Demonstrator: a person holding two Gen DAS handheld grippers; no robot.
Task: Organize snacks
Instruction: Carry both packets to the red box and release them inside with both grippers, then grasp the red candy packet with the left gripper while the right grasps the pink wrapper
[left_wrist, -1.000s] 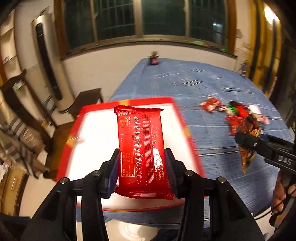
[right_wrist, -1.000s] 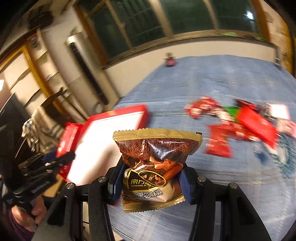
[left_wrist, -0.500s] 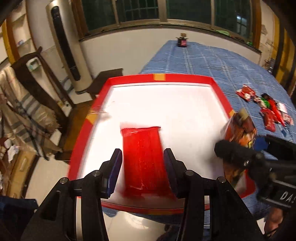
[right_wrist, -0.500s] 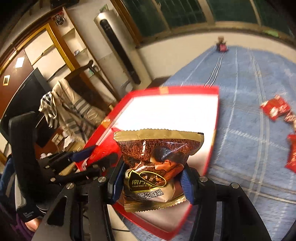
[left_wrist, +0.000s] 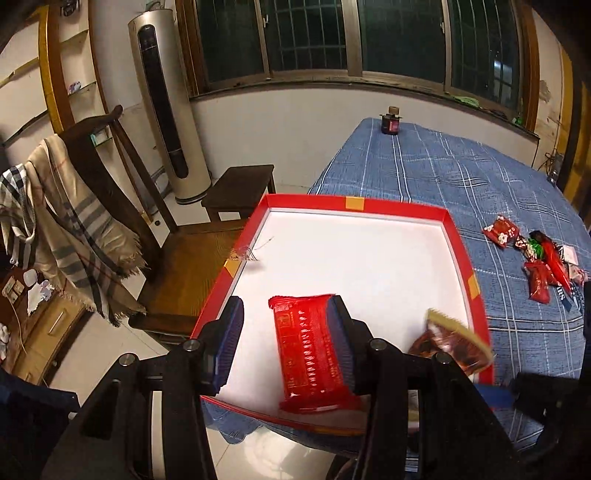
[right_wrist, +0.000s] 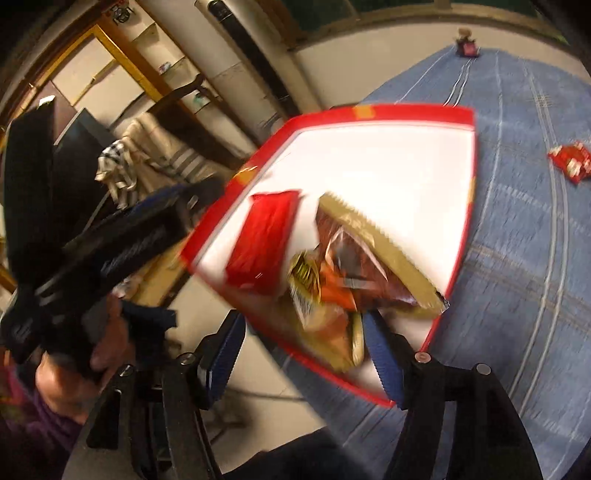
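A red-rimmed white tray (left_wrist: 458, 240) lies at the near left end of the blue-clothed table. A red snack packet (left_wrist: 308, 354) lies in its near part, also in the right wrist view (right_wrist: 264, 240). My left gripper (left_wrist: 286, 339) is open above it, jaws wide apart. A brown and gold snack bag (right_wrist: 354, 266) lies tilted at the tray's near right corner, also in the left wrist view (left_wrist: 452, 345). My right gripper (right_wrist: 303, 354) is open just behind the bag.
Several loose snack packets (left_wrist: 539, 258) lie on the blue cloth (left_wrist: 424, 166) right of the tray. A small dark jar (left_wrist: 389, 123) stands at the far edge. A wooden chair (left_wrist: 122, 206) with a draped scarf and a stool stand left of the table.
Both grippers have opened. The red packet and the brown bag have dropped from them into the tray's near part. Both grippers have pulled back toward the near edge.
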